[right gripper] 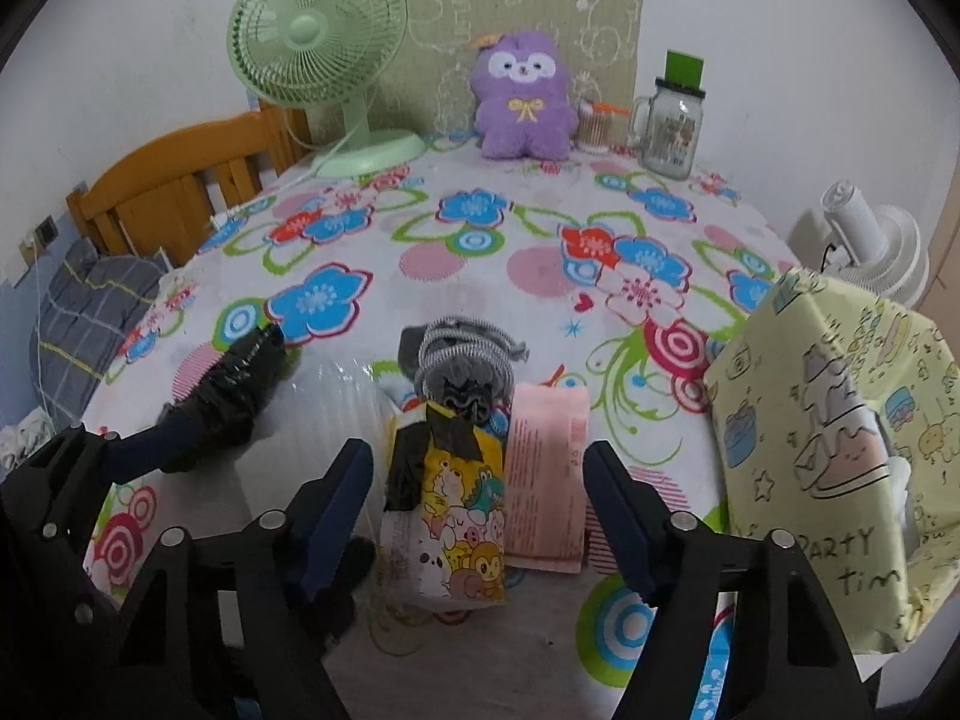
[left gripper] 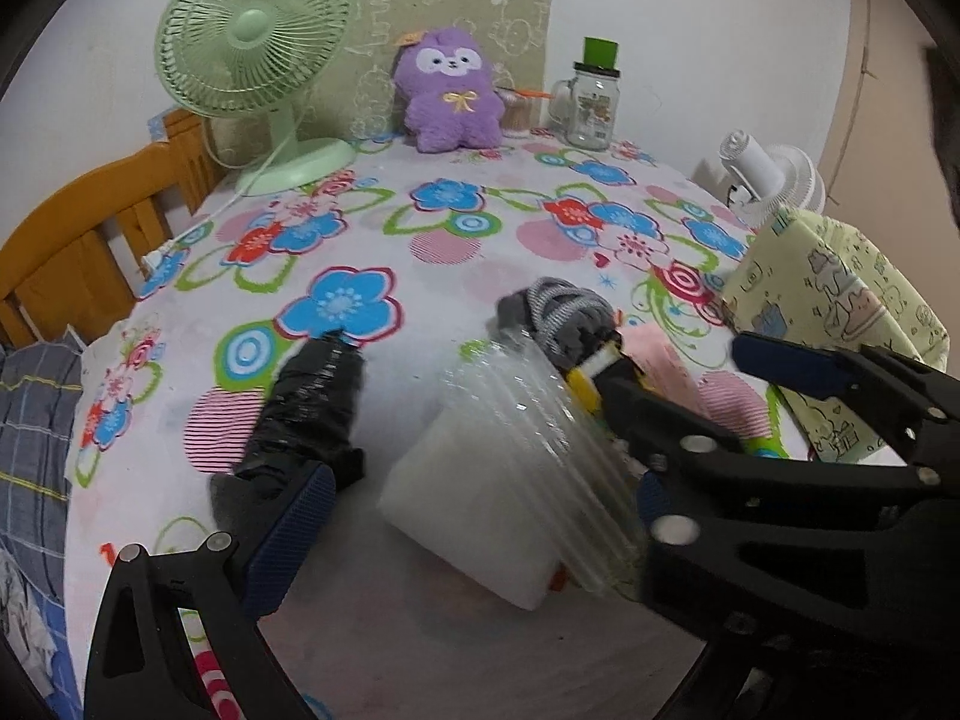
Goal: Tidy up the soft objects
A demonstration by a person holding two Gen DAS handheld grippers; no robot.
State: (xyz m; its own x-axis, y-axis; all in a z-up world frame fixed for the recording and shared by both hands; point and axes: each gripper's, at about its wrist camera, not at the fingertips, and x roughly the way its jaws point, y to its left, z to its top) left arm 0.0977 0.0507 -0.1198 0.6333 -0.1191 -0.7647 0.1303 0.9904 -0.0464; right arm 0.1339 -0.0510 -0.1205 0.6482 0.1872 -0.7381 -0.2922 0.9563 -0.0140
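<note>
two fans (right gripper: 318,30) (right gripper: 870,240), one purple plush toy (right gripper: 525,99), one glass jar (right gripper: 672,126), one rolled sock pair (right gripper: 465,363), two tissue packets (right gripper: 456,516) (right gripper: 549,480), one wrapped box (right gripper: 840,420).

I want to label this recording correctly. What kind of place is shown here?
Probably a home bedroom: a table with a flowered tablecloth stands beside a wooden bed frame, with a purple plush toy and a green desk fan at the wall.

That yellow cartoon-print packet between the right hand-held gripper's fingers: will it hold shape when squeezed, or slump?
The yellow cartoon-print packet looks like soft film packaging, so it will probably crumple rather than resist. Its glossy surface may slip against the pads. Lying flat on the floral tablecloth, it seems unlikely to roll.
</note>
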